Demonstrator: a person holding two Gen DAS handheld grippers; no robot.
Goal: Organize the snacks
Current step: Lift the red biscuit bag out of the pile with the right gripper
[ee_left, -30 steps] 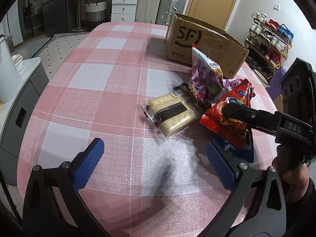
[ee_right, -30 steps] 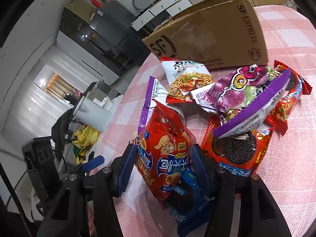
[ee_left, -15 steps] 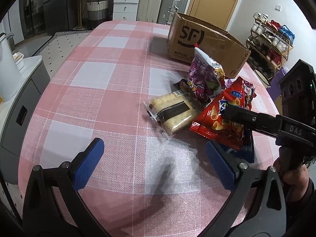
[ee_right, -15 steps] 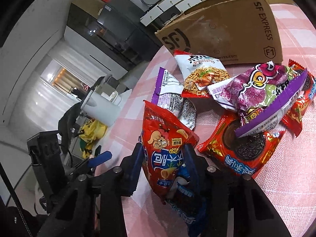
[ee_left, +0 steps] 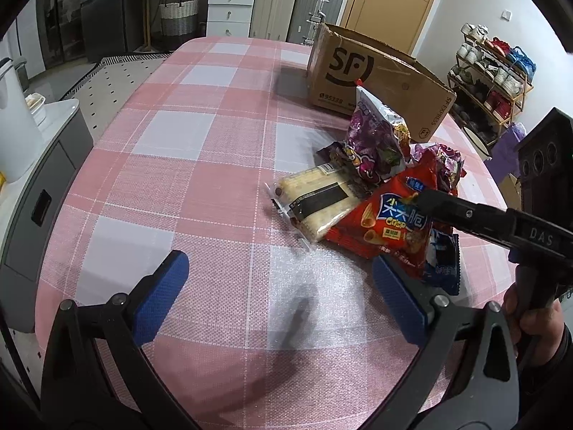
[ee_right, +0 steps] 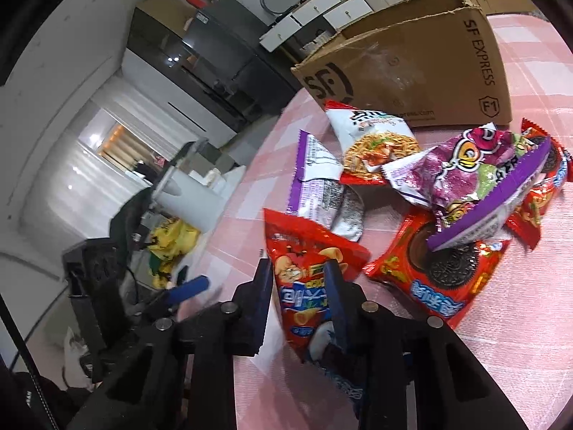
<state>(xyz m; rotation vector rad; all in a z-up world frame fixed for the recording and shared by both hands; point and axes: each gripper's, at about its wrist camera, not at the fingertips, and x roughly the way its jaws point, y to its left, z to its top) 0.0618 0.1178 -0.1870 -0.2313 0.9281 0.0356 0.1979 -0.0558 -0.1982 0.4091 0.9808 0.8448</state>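
My right gripper (ee_right: pixel 298 268) is shut on a red crisp bag (ee_right: pixel 304 251), its pads pinching the bag's lower half so the bag stands tilted above a blue pack (ee_left: pixel 442 261). In the left wrist view the same red crisp bag (ee_left: pixel 383 222) hangs from the right gripper (ee_left: pixel 417 200), partly over a pale biscuit pack (ee_left: pixel 315 200). A purple bag (ee_left: pixel 372 143) leans behind them. The open cardboard box (ee_left: pixel 376 75) stands at the back. My left gripper (ee_left: pixel 279 265) is open over bare checked tablecloth, short of the pile.
More snacks lie by the box: a noodle snack bag (ee_right: pixel 372 136), a purple-and-white bag (ee_right: pixel 318 182), a crumpled purple bag (ee_right: pixel 465 175) and a red cookie pack (ee_right: pixel 440 268). A white kettle (ee_left: pixel 10 125) stands off the table's left. A hand (ee_left: pixel 530 308) grips the right tool.
The right gripper's fingers have closed in on the red crisp bag and tipped it up off the pile, turning its printed face toward the left camera. The left gripper stayed put.
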